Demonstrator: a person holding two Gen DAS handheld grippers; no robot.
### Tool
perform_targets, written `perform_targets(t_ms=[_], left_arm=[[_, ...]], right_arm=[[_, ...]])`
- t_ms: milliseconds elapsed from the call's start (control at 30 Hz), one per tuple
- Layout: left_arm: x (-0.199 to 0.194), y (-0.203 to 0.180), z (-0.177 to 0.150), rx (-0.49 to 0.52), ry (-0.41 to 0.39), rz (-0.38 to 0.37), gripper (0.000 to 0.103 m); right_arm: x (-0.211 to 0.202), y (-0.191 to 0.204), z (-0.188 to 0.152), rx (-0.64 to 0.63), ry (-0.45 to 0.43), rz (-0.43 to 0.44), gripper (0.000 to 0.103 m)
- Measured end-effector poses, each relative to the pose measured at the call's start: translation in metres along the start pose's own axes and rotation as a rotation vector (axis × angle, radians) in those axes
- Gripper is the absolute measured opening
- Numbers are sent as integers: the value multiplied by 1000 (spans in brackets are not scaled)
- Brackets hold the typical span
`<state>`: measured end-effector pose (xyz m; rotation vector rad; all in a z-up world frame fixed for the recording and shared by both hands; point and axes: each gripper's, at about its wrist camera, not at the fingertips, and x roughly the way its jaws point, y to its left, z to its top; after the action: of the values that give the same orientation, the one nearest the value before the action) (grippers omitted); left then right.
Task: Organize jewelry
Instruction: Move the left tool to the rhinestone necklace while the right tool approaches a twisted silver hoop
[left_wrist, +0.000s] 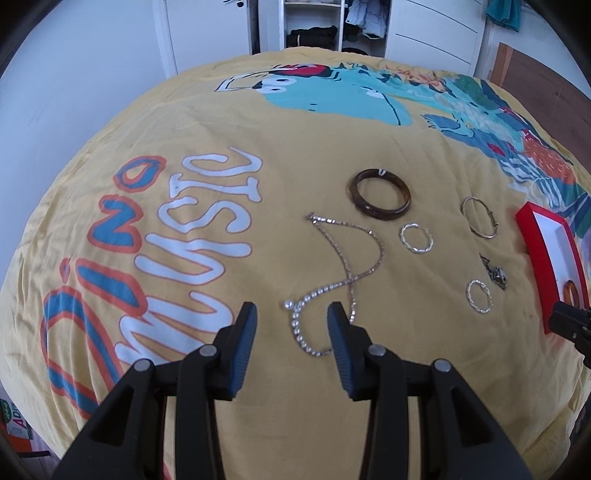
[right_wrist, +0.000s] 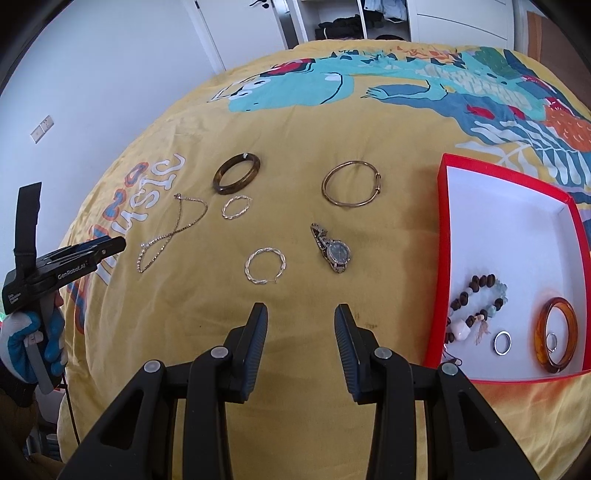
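Note:
My left gripper (left_wrist: 291, 317) is open just above the yellow bedspread, its fingertips on either side of the near end of a silver necklace (left_wrist: 343, 266), pads not pressing it. My right gripper (right_wrist: 301, 312) is open and holds nothing, a little short of a twisted silver hoop (right_wrist: 246, 267) and a wristwatch (right_wrist: 338, 253). Farther back lie a dark brown bangle (right_wrist: 236, 179), a smaller silver hoop (right_wrist: 224, 212) and a thin gold bangle (right_wrist: 349, 205). At the right, a red box (right_wrist: 443, 258) with a white inside holds a beaded bracelet (right_wrist: 476, 284), an amber bangle (right_wrist: 541, 332) and a ring (right_wrist: 503, 342).
The bedspread (left_wrist: 258, 155) carries a dinosaur print and large letters. A gloved hand (right_wrist: 26, 332) holds the left gripper at the left edge of the right wrist view. White wardrobe doors and open shelves (left_wrist: 314, 22) stand beyond the bed.

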<state>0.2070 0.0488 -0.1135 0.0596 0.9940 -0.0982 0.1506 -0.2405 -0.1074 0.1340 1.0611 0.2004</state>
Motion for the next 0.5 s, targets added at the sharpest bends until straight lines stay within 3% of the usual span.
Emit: perform_targets(t_ms=[500], left_arm=[[24, -16, 12, 60, 16, -24, 38]], right_arm=[[12, -11, 8, -3, 8, -12, 37]])
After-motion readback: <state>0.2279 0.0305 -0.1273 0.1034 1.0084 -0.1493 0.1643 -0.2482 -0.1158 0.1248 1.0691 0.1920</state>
